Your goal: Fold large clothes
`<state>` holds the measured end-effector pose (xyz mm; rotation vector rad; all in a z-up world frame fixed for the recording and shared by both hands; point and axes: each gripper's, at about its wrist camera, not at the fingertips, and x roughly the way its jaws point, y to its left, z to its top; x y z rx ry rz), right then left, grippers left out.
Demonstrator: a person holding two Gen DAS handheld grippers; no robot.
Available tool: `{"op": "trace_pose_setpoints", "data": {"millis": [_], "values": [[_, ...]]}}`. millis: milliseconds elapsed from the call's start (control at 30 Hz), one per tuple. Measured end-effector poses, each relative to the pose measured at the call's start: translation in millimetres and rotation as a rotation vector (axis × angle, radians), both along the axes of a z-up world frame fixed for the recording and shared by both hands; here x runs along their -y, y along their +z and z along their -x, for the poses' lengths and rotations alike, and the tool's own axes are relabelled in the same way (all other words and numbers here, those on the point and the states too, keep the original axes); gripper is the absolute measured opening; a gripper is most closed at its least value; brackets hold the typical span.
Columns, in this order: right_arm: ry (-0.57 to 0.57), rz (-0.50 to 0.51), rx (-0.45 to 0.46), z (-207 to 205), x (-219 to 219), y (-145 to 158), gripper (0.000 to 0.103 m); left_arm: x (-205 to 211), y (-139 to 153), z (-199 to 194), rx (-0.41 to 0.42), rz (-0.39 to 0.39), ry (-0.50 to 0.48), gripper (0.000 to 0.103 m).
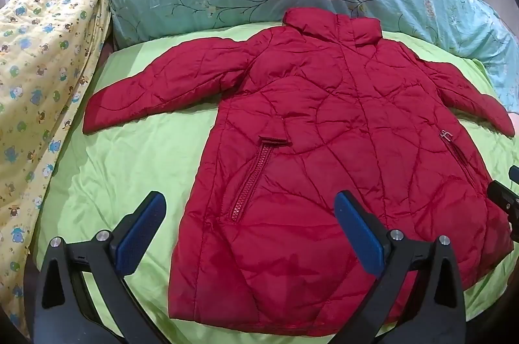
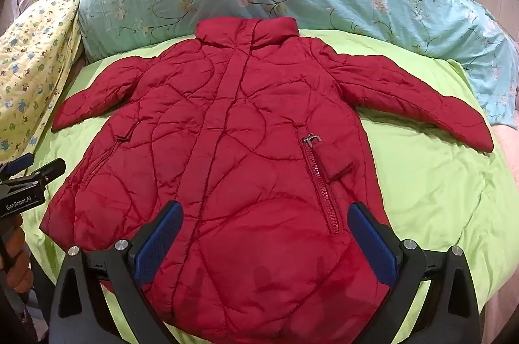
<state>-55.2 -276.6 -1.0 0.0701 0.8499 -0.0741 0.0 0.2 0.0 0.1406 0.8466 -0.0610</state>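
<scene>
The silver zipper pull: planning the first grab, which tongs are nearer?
Right. The right tongs hang just below the silver zipper pull; the left tongs sit across the jacket.

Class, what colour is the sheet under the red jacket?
Light green sheet; clearest in the right wrist view.

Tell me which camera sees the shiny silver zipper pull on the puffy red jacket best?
The right wrist view: the silver zipper pull sits near the middle of the quilted red jacket, big and clear above its pocket zipper. In the left wrist view, the pull looks smaller, out toward the right edge.
</scene>
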Motion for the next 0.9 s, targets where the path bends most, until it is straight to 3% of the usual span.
{"op": "trace_pose_setpoints", "data": {"millis": [900], "values": [[0.006,-0.003,0.000,-5.7,3.8,-4.0,0.102,3.8,-2.4,-6.9,0.000,0.001,-0.005,0.103]]}}
